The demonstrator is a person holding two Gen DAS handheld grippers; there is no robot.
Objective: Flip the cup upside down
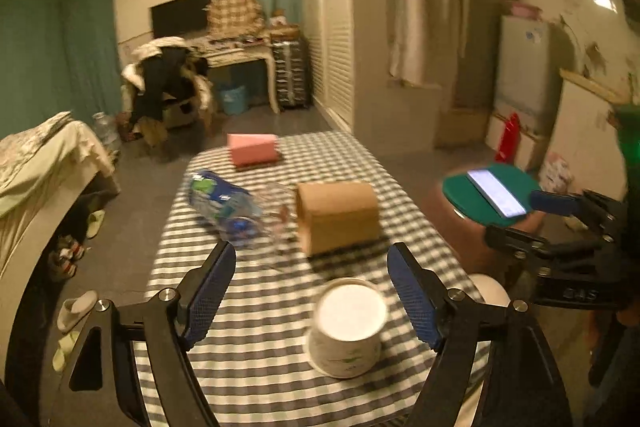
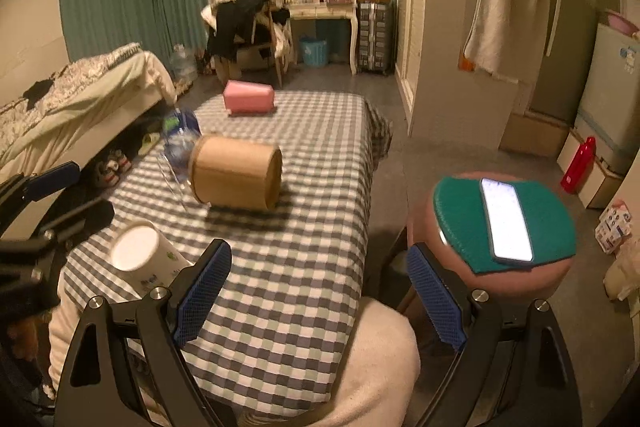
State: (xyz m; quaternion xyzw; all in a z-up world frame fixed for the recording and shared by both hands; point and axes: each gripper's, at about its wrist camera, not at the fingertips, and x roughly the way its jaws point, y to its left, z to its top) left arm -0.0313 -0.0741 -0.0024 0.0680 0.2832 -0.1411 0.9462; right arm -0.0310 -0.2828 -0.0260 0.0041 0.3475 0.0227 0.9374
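The left tongs [image 1: 312, 291] gape wide and grip nothing; the white paper cup [image 1: 347, 327] stands upside down on the checked bench [image 1: 256, 367] between their blue pads, nearer the right pad, touching neither. The right tongs [image 2: 320, 291] are also spread wide and empty, hovering over the bench's near right edge. From them the cup [image 2: 140, 259] lies at nine o'clock. At twelve o'clock sit a brown box [image 2: 236, 175] and, farther, a pink box [image 2: 248, 98], with bare cloth between. A phone [image 2: 506, 223] rests on a stool [image 2: 516, 279] at two o'clock.
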